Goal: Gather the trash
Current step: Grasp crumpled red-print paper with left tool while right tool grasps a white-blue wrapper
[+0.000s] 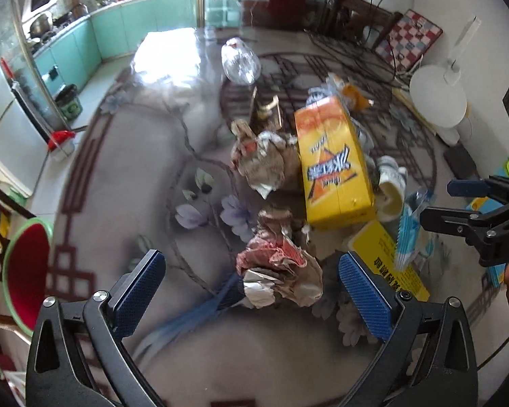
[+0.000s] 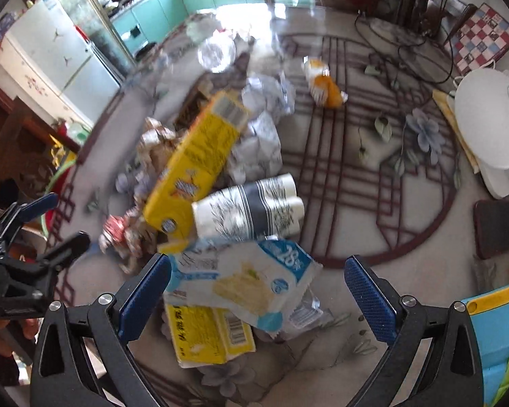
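Trash lies in a heap on a patterned floor. In the left wrist view my left gripper (image 1: 251,268) is open, its jaws either side of a crumpled red and white paper ball (image 1: 281,274). Beyond lie a second crumpled paper (image 1: 261,162), a yellow carton (image 1: 332,166), paper cups (image 1: 390,186) and a clear plastic bottle (image 1: 239,61). In the right wrist view my right gripper (image 2: 258,278) is open over a blue and white wrapper (image 2: 244,281), which lies on a flat yellow packet (image 2: 210,335). Stacked paper cups (image 2: 251,210) and the yellow carton (image 2: 196,166) lie just ahead.
A red basin with green rim (image 1: 23,271) sits at the left. A white fan base (image 2: 488,122), a dark pad (image 2: 498,227), cables and a checkered cushion (image 2: 482,37) are on the right. An orange snack bag (image 2: 325,88) lies farther off. Teal kitchen cabinets (image 1: 125,23) stand behind.
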### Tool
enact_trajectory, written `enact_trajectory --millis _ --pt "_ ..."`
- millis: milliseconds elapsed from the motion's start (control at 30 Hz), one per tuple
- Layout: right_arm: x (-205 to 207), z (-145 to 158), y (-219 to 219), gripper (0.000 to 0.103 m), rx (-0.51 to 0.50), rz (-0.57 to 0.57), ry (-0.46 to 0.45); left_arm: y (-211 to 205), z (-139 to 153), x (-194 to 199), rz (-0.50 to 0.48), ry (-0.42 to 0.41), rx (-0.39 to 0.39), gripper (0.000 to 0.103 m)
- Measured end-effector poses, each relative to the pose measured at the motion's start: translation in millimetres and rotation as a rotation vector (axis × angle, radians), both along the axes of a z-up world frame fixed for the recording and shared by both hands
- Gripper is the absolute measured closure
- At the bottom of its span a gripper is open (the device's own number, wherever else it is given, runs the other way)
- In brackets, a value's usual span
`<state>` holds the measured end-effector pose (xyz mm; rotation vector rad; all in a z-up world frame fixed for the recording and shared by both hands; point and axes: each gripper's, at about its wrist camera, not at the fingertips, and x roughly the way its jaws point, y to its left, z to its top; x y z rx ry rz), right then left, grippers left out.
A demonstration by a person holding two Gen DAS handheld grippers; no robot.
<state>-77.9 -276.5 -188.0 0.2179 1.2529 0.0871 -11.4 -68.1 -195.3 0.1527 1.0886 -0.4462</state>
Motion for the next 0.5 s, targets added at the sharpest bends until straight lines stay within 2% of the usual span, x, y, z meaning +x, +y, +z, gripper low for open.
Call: enact_trajectory --millis 67,100,133,167,200,233,267,333,500 --pt "1 -12 -5 0.001 0.026 -0.018 0.036 -8 -18 3 -0.015 0.052 0.026 0.007" --pt "1 -18 -7 0.002 0.041 -0.023 0.043 -10 -25 5 -0.020 0.070 0.031 0.021" --pt "1 -23 -9 0.010 0.057 -0.032 0.047 -13 -31 6 -0.026 0.095 0.034 0.036" --pt "0 -27 -12 0.023 0.076 -0.046 0.049 -14 -36 7 -0.029 0.114 0.029 0.045" --pt "0 -31 -16 0.061 0.089 -0.062 0.058 -13 -37 7 -0.029 0.124 0.020 0.055" --pt "-1 -33 -19 0.085 0.105 -0.078 0.064 -12 -37 7 -0.027 0.129 0.004 0.064" --pt "-3 -33 -23 0.088 0.130 -0.089 0.064 -10 -34 5 -0.028 0.131 -0.016 0.074" --pt "-6 -28 -27 0.095 0.173 -0.099 0.053 -8 -28 2 -0.024 0.115 -0.020 0.075" --pt "-11 7 -27 0.096 0.145 -0.077 -0.038 6 -4 -2 0.009 0.065 -0.053 0.077"
